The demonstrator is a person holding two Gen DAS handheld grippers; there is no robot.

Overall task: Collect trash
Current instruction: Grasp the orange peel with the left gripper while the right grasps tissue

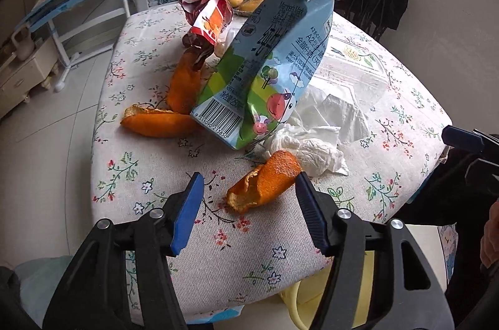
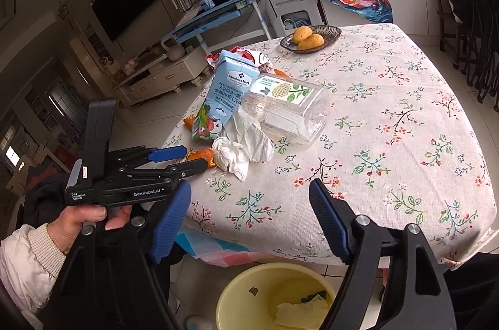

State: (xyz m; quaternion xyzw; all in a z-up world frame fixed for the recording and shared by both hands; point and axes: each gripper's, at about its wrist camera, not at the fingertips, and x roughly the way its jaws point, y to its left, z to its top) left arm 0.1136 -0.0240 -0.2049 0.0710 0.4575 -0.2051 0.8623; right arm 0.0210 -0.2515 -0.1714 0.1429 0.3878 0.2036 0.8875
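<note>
A pile of trash lies on the floral table (image 1: pixel 218 245). An orange peel (image 1: pixel 265 180) lies nearest, between the tips of my open, empty left gripper (image 1: pixel 249 183). Behind it are crumpled white tissues (image 1: pixel 312 149), a blue milk carton (image 1: pixel 268 65), more peel (image 1: pixel 159 121), a red snack wrapper (image 1: pixel 209 18) and a clear plastic box (image 1: pixel 352 74). My right gripper (image 2: pixel 249 192) is open and empty above the table's near edge (image 2: pixel 280 245). In its view the left gripper (image 2: pixel 190 157) reaches the peel (image 2: pixel 202 157), beside the tissues (image 2: pixel 240 149), carton (image 2: pixel 224 93) and box (image 2: pixel 287 111).
A yellow bin (image 2: pixel 274 295) with scraps inside stands on the floor under the table's near edge; it also shows in the left wrist view (image 1: pixel 315 295). A dish of mangoes (image 2: pixel 308 40) sits at the table's far side. A dark chair (image 2: pixel 474 18) stands far right.
</note>
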